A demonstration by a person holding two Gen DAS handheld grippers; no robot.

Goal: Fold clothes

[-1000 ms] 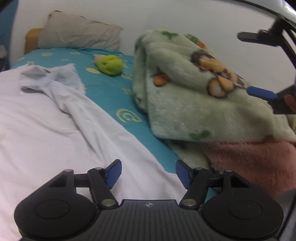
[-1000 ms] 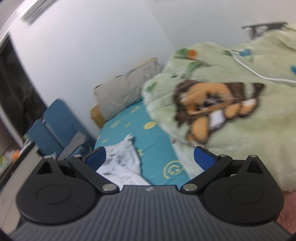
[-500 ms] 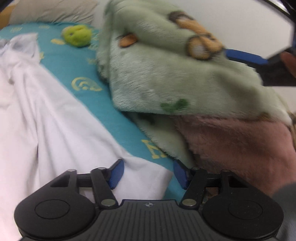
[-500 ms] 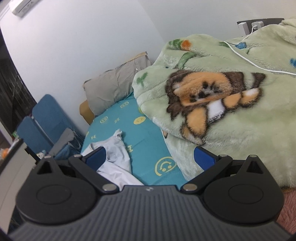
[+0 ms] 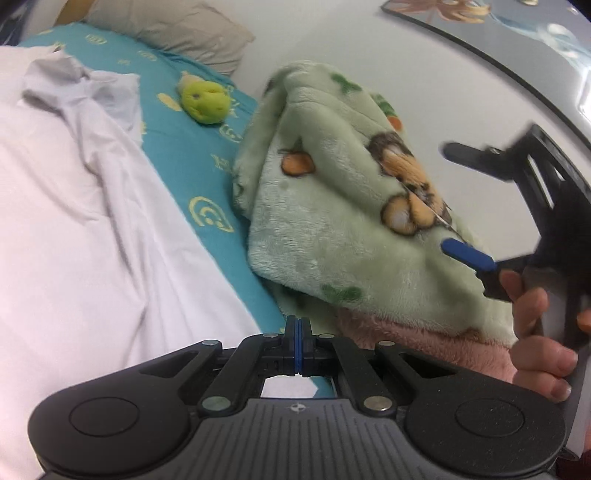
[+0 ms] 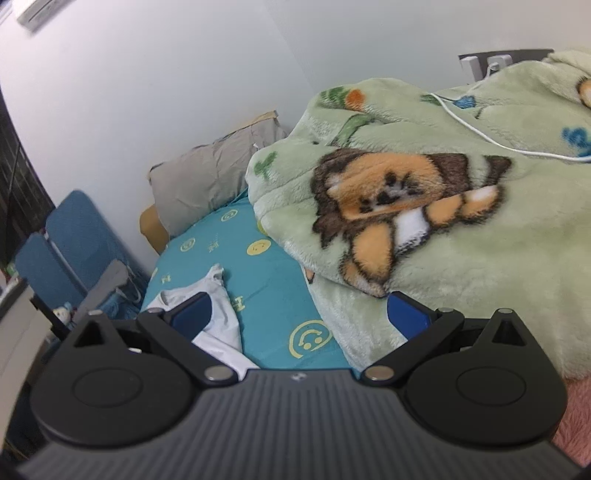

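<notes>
Teal bedsheet (image 5: 184, 162) with yellow smiley prints covers the bed, a white wall behind it, and a grey pillow (image 5: 173, 33) sits at the far end. The left gripper (image 5: 299, 347) is low over the near edge of the white shirt (image 5: 92, 229), its blue pads pressed together; whether any cloth is caught between them cannot be told. The shirt lies spread on the left of the bed, its long axis running from the near edge away toward the pillow, with the crumpled sleeve end at the far end. The right gripper (image 5: 458, 206) is held up at the right by the person's hand (image 5: 539, 332), fingers wide apart, hovering over the green fleece blanket (image 5: 343, 221) with the lion print.

The left wrist view alone shows a yellow-green plush toy (image 5: 203, 101) on the sheet near the pillow. The right wrist view alone shows blue folding chairs (image 6: 70, 243) at the far left beside the bed and a white cable (image 6: 491, 136) trailing across the blanket, plus the shirt's far tip (image 6: 218, 295) between the spread pads.
</notes>
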